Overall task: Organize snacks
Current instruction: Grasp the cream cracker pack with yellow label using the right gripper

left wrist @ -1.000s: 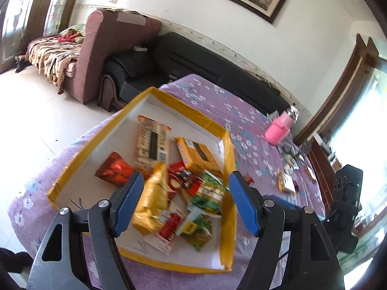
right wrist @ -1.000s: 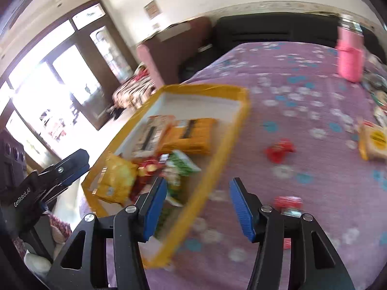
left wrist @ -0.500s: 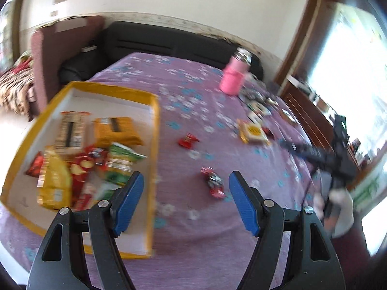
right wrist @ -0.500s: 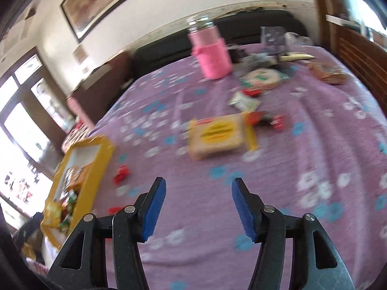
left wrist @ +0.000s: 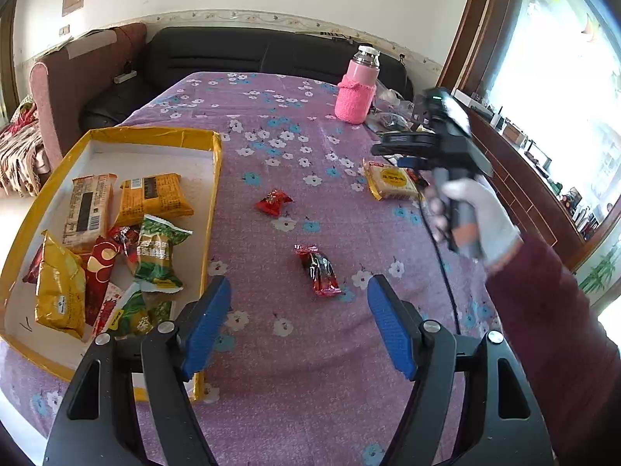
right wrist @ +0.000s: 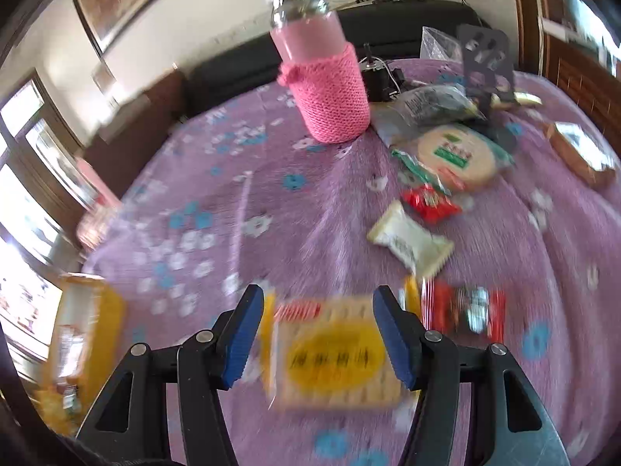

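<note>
At the left, the yellow-rimmed tray already holds a heap of packets. The left gripper hangs with jaws spread and empty above a dark red candy on the purple cloth. Further right, the right gripper, jaws apart and not yet pressing, straddles a flat yellow cracker pack; the slick, blurred wrapper could slip sideways if pinched off-centre.
</note>
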`<state>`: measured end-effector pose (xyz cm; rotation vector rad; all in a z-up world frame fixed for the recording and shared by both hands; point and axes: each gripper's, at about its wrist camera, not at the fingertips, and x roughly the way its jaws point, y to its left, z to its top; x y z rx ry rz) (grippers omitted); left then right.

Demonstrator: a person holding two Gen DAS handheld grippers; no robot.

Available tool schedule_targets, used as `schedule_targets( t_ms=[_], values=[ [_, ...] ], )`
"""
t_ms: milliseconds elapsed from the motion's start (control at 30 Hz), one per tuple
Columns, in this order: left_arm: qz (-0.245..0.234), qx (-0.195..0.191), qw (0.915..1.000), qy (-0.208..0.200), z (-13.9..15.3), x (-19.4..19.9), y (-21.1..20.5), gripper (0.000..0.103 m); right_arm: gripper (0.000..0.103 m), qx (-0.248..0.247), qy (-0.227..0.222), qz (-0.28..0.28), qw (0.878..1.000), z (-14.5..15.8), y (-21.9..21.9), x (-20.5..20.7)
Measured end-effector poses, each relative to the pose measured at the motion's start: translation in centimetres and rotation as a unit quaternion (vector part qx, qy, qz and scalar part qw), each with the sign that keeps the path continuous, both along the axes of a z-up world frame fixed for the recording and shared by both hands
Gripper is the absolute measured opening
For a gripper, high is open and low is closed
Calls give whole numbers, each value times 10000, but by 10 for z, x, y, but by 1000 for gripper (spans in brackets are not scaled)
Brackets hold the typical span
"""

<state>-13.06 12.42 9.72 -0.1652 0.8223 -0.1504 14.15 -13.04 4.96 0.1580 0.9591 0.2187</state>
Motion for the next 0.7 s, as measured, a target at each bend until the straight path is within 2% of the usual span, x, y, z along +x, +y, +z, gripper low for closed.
schedule_targets(
  t_ms=[67, 167, 400, 467, 533, 600, 700],
  values=[
    [-10, 28, 10000, -1, -1, -1, 2, 73, 60, -230, 139, 20, 9996, -8, 5, 11],
    [45, -44, 10000, -1, -2, 1, 8, 73, 60, -304, 459, 228, 9982, -15, 9, 9],
    [58, -292, 9995, 62, -11, 6, 15, 73, 62, 349, 1468, 666, 9863, -18, -6, -56],
    [28, -350, 9993, 98, -13, 6, 15, 73, 63, 783, 1434, 843, 9830, -12, -14, -79],
    [8, -385, 9992, 119, -14, 6, 14, 73, 65, 1001, 1349, 1037, 9803, -8, -18, -100],
    [11, -407, 9991, 141, -15, 6, 13, 73, 67, 930, 1157, 1143, 9823, -6, -17, -115],
    [34, -406, 9990, 170, -16, 5, 11, 73, 68, 521, 860, 1020, 9897, -4, -10, -127]
  ],
)
